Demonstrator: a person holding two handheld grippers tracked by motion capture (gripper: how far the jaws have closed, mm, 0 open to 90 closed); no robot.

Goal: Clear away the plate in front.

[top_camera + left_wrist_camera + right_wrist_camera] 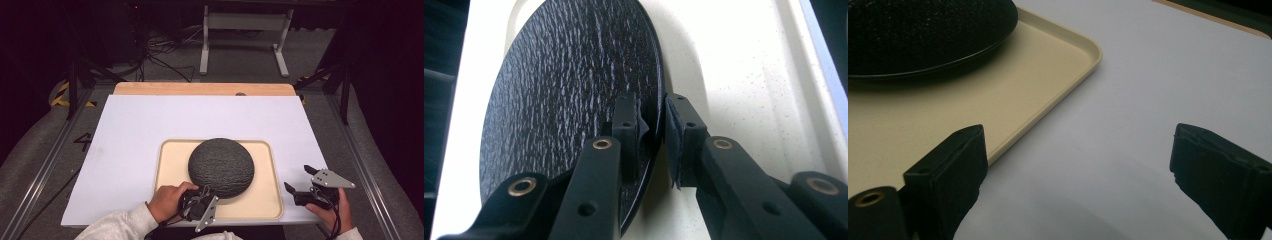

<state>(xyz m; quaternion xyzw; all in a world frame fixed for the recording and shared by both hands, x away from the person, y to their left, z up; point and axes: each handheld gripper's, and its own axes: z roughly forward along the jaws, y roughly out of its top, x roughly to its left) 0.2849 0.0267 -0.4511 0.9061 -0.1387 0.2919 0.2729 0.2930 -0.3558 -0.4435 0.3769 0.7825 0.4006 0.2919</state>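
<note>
A black, rough-textured plate (221,166) lies upside down on a beige tray (267,200) on the white bench (130,130). The left claw (653,131) straddles the plate's near rim, one jaw on each side; a slight gap shows beside the rim, so it looks released. The right claw (1075,175) hangs wide open and empty just over the bench, beside the tray's right edge

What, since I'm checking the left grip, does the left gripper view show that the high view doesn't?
Left gripper view: the fingers of the left gripper straddle the rim of the black bowl, with what looks like a thin gap beside one finger. High view: the bowl sits upside down on the tray, and the right gripper is open over the white sheet, beside the tray. Both: bowl, tray, left gripper at the bowl's near edge.
</note>
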